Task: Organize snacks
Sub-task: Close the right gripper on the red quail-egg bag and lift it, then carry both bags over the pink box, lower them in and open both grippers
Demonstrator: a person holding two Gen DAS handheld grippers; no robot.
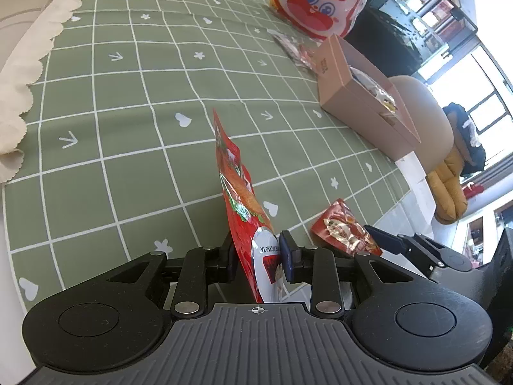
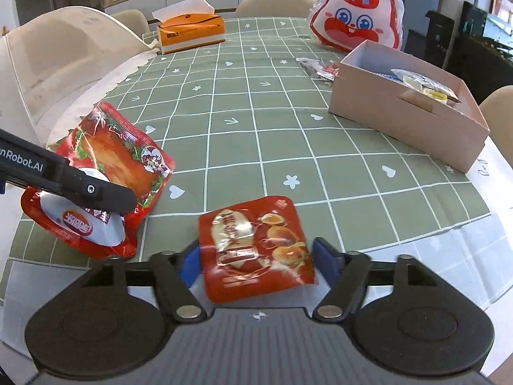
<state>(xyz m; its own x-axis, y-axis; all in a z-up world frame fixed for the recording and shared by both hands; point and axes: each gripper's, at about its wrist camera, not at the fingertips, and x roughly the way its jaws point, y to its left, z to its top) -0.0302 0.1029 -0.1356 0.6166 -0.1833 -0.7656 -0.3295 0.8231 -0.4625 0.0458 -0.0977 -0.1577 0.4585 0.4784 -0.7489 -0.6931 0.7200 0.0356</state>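
Left tongs (image 1: 261,258): you have them clamped on the lower edge of the large red snack pouch (image 1: 239,192), holding it edge-up, tilted above the bench (image 1: 128,96).
Right tongs (image 2: 256,263): your jaws stand about half open, one on each side of the small red snack packet (image 2: 256,247); whether the blue pads (image 2: 323,256) touch it, you cannot tell.
Small packet: lying flat near the bench's front edge, just beside the large pouch.
Cardboard box (image 2: 407,118): open, at the right of the bench, well apart from both packets, with wrapped snacks inside.
Behind the box: loose wrappers (image 2: 315,67) and a red-and-white rabbit-face bag (image 2: 356,9).
Far left: an orange tissue box (image 2: 190,32).
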